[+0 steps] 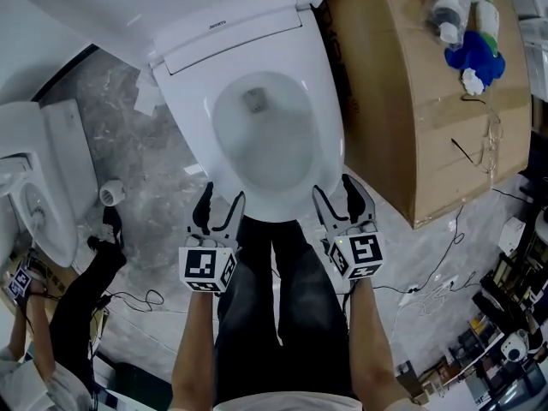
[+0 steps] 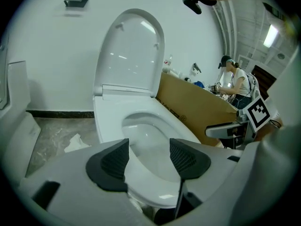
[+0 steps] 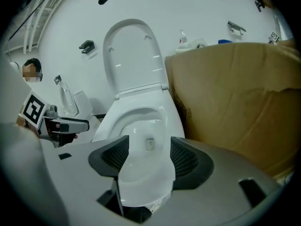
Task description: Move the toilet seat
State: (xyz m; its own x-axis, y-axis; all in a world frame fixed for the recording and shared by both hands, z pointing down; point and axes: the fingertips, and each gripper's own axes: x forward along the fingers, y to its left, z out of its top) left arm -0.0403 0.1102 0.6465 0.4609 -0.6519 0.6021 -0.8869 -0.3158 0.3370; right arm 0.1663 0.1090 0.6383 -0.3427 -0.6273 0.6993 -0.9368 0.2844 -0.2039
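White toilet seat down flat on the bowl, in the middle of the head view, with the lid raised upright behind it against the white wall. Both grippers low at the front end of the seat, one at each side.

Left gripper at the front left curve of the rim, jaws spread. In the left gripper view, front curve of the seat showing in the gap between the two dark pads, pads not closed on it.

Right gripper at the front right curve, jaws spread as well. In the right gripper view, white front of the seat filling the gap between the pads; not possible to tell if they touch it, but no pinch on it.

Brown cardboard box standing just beside the toilet on its right side, with some bottles and a blue thing on top. Second white toilet well apart at the left. Grey marbled floor around, with crumpled white paper lying near the left of the toilet base. Dark trousers of the person between the two grippers, right before the front of the bowl. Another person in dark clothes at the lower left corner of the head view.
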